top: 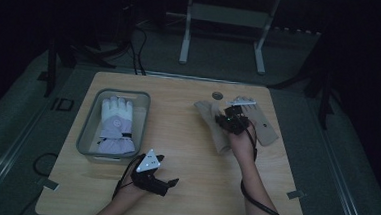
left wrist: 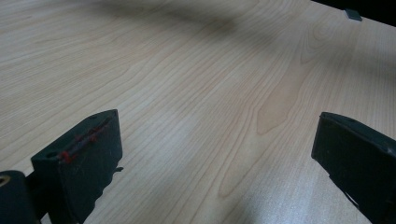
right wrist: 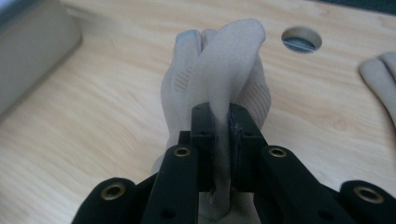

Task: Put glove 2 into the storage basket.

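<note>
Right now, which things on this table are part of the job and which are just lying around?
In the job:
- beige glove, pinched by the right hand-held gripper
- second beige glove beside it
- grey bin holding a white and lilac glove

Lying about:
- left hand-held gripper, open over bare table
- round cable hole

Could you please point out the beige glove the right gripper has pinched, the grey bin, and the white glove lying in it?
beige glove (right wrist: 231,60), right gripper view, raised fold.
grey bin (top: 88,126), high view, left wall.
white glove (top: 116,114), high view, palm.
</note>
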A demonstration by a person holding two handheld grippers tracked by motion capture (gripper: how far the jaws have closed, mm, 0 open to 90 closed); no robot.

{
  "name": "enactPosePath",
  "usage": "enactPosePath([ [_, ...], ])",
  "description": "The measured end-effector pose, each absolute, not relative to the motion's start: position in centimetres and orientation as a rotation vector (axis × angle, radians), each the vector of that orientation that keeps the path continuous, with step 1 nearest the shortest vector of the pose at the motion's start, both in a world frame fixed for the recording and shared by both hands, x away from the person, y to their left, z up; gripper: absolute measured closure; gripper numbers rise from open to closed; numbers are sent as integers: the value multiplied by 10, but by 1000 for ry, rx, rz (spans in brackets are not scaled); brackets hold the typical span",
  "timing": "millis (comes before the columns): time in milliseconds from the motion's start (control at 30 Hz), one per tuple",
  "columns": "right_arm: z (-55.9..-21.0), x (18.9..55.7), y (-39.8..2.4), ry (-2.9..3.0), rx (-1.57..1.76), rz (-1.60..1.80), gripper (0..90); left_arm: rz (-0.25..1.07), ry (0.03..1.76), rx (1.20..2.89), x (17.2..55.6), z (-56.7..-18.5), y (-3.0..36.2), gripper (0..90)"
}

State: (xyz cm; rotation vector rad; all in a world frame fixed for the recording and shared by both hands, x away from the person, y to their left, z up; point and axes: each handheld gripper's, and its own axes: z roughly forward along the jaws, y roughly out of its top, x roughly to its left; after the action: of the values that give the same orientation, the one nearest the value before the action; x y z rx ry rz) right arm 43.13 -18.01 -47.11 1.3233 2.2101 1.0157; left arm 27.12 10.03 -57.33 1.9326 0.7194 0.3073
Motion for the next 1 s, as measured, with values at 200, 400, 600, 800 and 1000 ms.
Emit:
enactPosePath([
  [200,-468,428,-159,2091,1404,1025,821,328,721,1918,270,-573,101,21],
  [400,-484,425,-142,2034,1481,1006,820,358,724,1897,270,-573,104,21],
  [600,-511,422,-130,2000,1588,986,821,355,720,1881,269,-574,104,21],
  [800,-536,420,-124,2021,1642,943,816,360,715,1887,268,-575,103,21],
  [1000,-552,419,-118,2050,1659,921,771,360,720,1884,268,-575,102,21],
])
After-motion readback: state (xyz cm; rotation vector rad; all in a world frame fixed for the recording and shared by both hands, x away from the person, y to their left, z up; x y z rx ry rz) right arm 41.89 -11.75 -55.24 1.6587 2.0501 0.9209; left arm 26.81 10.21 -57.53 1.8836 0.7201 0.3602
